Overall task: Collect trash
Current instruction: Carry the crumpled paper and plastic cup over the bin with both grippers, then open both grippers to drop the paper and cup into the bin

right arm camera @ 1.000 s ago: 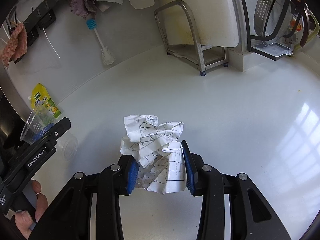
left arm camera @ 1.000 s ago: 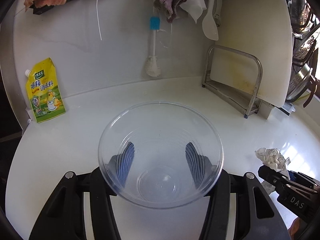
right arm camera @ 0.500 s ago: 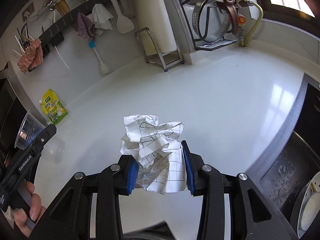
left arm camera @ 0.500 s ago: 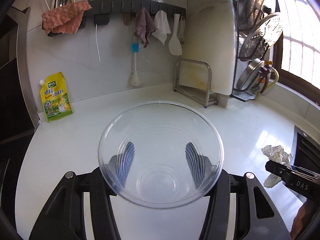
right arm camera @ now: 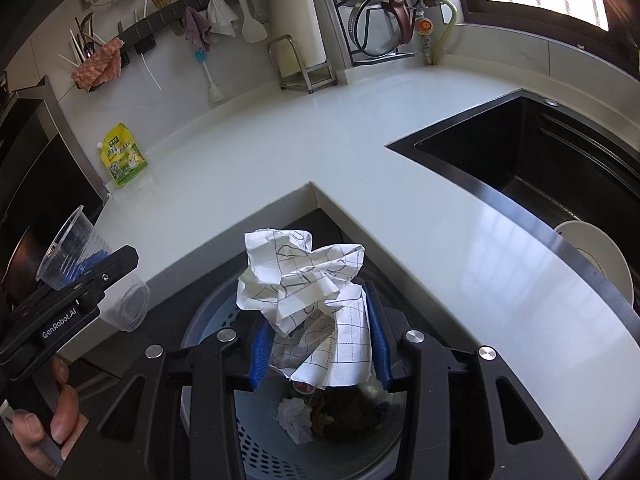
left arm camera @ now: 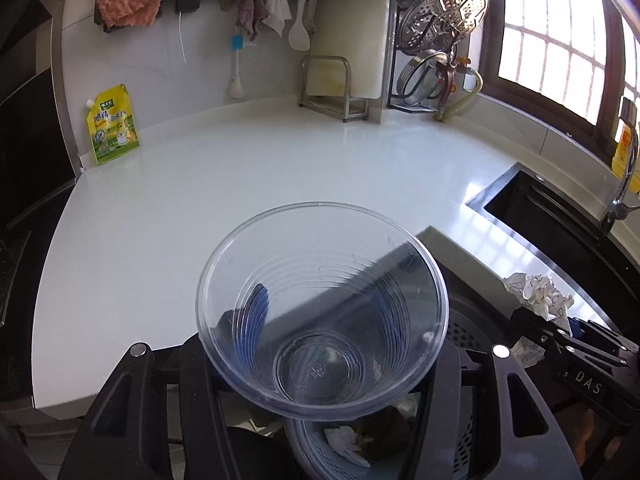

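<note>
Below, claw (right arm camera: 318, 344) and paper (right arm camera: 308, 292) partly hide the bin (right arm camera: 280, 440).

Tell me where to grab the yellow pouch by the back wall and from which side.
Grip the yellow pouch across its flat body just below the spout, coming from the front. It leans nearly upright against the wall, so its back face is probably out of reach.
</note>
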Demonstrator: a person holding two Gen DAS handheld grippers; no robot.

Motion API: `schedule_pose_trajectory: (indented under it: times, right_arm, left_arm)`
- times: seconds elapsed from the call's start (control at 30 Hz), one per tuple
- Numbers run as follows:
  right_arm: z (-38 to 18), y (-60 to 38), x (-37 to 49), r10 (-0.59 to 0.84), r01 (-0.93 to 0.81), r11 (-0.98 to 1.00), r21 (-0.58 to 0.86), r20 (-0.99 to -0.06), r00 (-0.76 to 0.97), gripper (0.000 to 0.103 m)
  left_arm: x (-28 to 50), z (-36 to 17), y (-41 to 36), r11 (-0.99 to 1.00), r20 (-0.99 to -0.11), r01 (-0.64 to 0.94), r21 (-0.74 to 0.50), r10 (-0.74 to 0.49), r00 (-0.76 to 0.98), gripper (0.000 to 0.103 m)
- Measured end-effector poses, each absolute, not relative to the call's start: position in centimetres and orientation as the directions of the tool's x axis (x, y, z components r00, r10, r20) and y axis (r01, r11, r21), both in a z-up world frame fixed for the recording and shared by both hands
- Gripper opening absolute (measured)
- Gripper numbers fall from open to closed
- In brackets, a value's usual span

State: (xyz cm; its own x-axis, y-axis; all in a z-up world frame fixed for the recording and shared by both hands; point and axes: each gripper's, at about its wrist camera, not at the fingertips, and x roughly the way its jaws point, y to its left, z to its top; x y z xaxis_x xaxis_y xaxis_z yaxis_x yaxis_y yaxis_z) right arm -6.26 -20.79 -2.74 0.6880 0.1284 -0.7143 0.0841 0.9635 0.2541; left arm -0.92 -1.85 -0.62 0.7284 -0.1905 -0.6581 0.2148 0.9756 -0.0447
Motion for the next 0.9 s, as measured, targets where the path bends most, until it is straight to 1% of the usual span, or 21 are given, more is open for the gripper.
schedule_pose_trajectory:
  times: [0.23,0.3,0.37,0.4,0.43,0.47,0.5,0.63,0.7,0.9]
  right_arm:
    - [-4.4,-19.4,-8.9,0.131,0.053,0.974,0.219,-0.744,0.655,0.039]
    - [-4.8,-19.5,-9.3,0.136,0.052,0.973,0.223,-0.747,0.651,0.041]
    - [-5.0,-19.5,-9.6,0.131,0.056,0.974,0.220,-0.746,0.653,0.052]
    - [-4.9,-19.6,-9.7,0.128,0.059,0.974,0.220,-0.743,0.657,0.055]
    - [-4.8,-19.7,-9.9,0.126,0.062,0.973,0.222,-0.737,0.664,0.062]
    - [-4.7,-19.9,-10.0,0.127,0.065,0.971,0.228,-0.730,0.671,0.068]
    - [-4.6,-20.1,-10.1,0.128,0.067,0.970,0.234,-0.725,0.677,0.068]
    - [-4.3,-20.4,-10.3,0.126,0.073,0.968,0.240,-0.717,0.685,0.068]
    - [-4.3,-20.5,-10.5,0.130,0.074,0.966,0.247,-0.714,0.688,0.068]
    - [-4.7,-20.3,-10.7,0.140,0.069,0.965,0.254,-0.719,0.681,0.068]
  left_arm:
    - [-3.6,-3.1,-3.1,0.970,-0.714,0.235,-0.068,-0.212,0.667,0.054]
    - [-4.0,-3.6,-3.5,0.970,-0.726,0.236,-0.061,-0.205,0.656,0.056]
    - [-4.2,-3.9,-3.7,0.970,-0.735,0.237,-0.059,-0.203,0.647,0.056]
    - [-4.4,-4.0,-3.7,0.970,-0.738,0.234,-0.060,-0.201,0.645,0.059]
    - [-4.4,-4.0,-3.6,0.971,-0.739,0.231,-0.060,-0.199,0.644,0.061]
    - [-4.5,-4.0,-3.6,0.972,-0.738,0.227,-0.060,-0.197,0.646,0.067]
    - [-4.6,-3.9,-3.5,0.974,-0.736,0.220,-0.058,-0.191,0.649,0.072]
    - [-4.9,-3.7,-3.2,0.977,-0.735,0.208,-0.055,-0.181,0.654,0.076]
    - [-4.9,-3.6,-3.1,0.978,-0.735,0.202,-0.055,-0.177,0.655,0.082]
    - [-5.1,-3.4,-3.0,0.980,-0.734,0.193,-0.047,-0.165,0.659,0.084]
